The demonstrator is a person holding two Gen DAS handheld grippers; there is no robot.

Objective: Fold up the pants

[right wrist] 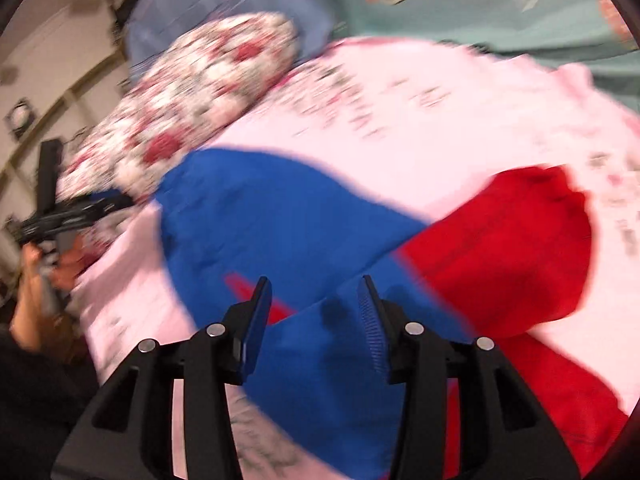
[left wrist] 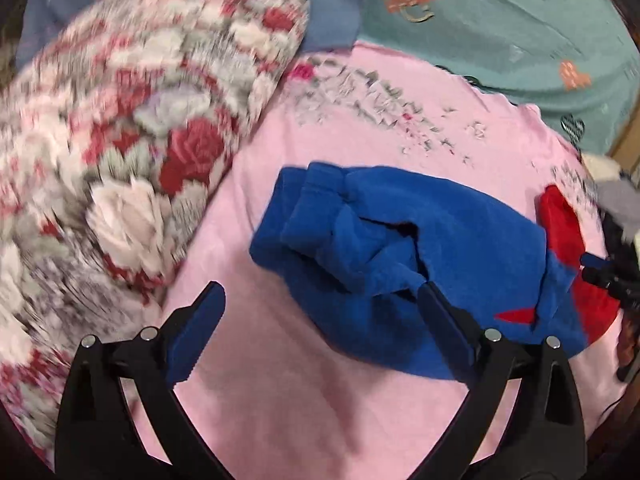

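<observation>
Blue pants (left wrist: 404, 256) bunched in a rumpled heap on pink sheet (left wrist: 320, 400), partly over red garment (right wrist: 512, 256), beside floral pillow (left wrist: 120, 152). Left gripper (left wrist: 322, 308) spread wide, empty, above near edge; right gripper (right wrist: 314, 300) parted, empty, over blue cloth. Right wrist view alone catches bare hand (right wrist: 38, 280) holding left tool.

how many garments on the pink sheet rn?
2: blue pants bunched mid-sheet, ahead of the open left gripper; red garment partly under their right end. More may be hidden.
</observation>
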